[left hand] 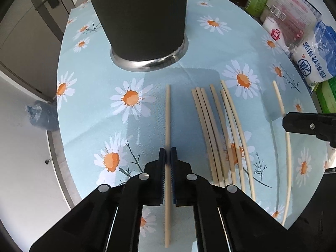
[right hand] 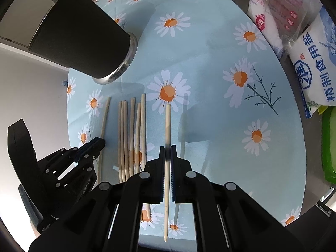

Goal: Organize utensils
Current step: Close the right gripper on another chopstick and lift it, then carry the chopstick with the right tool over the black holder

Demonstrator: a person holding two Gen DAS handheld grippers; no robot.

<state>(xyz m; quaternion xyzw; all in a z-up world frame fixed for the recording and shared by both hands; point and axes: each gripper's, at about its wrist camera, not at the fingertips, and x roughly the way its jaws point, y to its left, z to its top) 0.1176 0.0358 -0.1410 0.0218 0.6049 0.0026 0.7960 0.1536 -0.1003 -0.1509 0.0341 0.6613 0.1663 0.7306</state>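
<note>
Left gripper: my left gripper is clenched on one pale wooden chopstick, its blue pads pressing both sides of the stick near its middle.
Left chopstick: it runs straight ahead from my fingers toward the black cup and back beneath the gripper body; whether it touches the cloth I cannot tell.
Right gripper: my right gripper is clamped on a second pale wooden chopstick, which points forward over the tabletop.
Loose chopsticks: a bundle of six pale wooden chopsticks lies flat between my two grippers, just right of the left one.
Holder: a tall black cup with a shiny metal base stands ahead of my left gripper.
Tabletop: light blue daisy-print cloth.
Far right: white salt bags at the cloth's edge.
</note>
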